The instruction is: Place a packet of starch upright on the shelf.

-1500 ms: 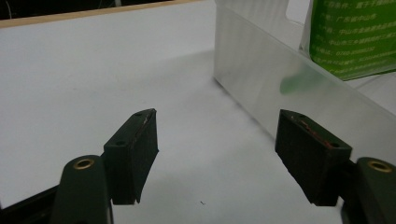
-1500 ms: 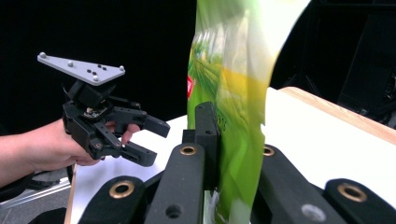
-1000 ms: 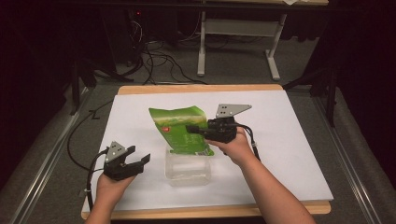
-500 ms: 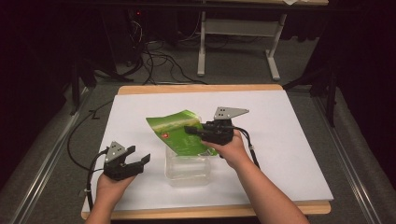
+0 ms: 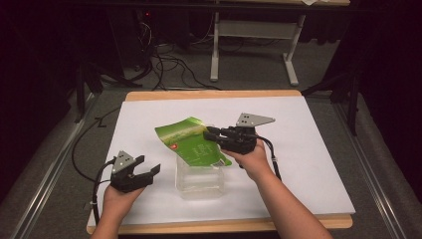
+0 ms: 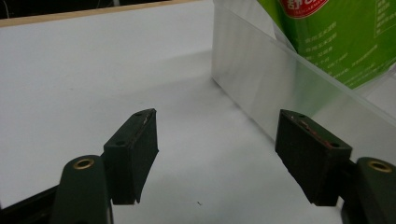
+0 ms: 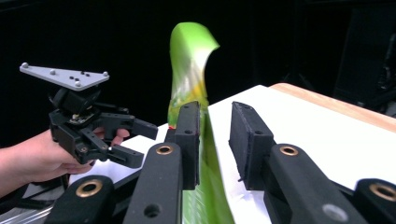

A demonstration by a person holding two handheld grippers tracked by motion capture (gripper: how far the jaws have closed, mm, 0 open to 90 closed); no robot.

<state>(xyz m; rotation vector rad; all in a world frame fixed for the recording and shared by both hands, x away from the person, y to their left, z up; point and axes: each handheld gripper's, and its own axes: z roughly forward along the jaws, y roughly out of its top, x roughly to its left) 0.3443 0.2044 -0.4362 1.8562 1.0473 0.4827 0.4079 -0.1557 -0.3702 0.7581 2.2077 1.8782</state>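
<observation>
A green snack bag (image 5: 191, 142) leans to the left with its lower end in a clear plastic container (image 5: 199, 178) at the table's middle. My right gripper (image 5: 214, 133) is at the bag's right edge. In the right gripper view the bag (image 7: 189, 65) stands between the jaws of my right gripper (image 7: 215, 112), against the left one, and a gap shows to the right one; they stand open. My left gripper (image 5: 149, 172) hovers open just left of the container, empty. In the left gripper view it (image 6: 217, 130) faces the container's wall (image 6: 261, 79), with the bag (image 6: 336, 37) behind.
The white table top (image 5: 318, 149) has a wooden edge (image 5: 214, 226) along the front. Cables and desk legs (image 5: 214, 50) stand on the floor behind. A cable (image 5: 94, 184) trails from the left gripper off the table's left side.
The bag has tipped down and to the left from a more upright pose. My right gripper has moved slightly with it. The left gripper has stayed put.
</observation>
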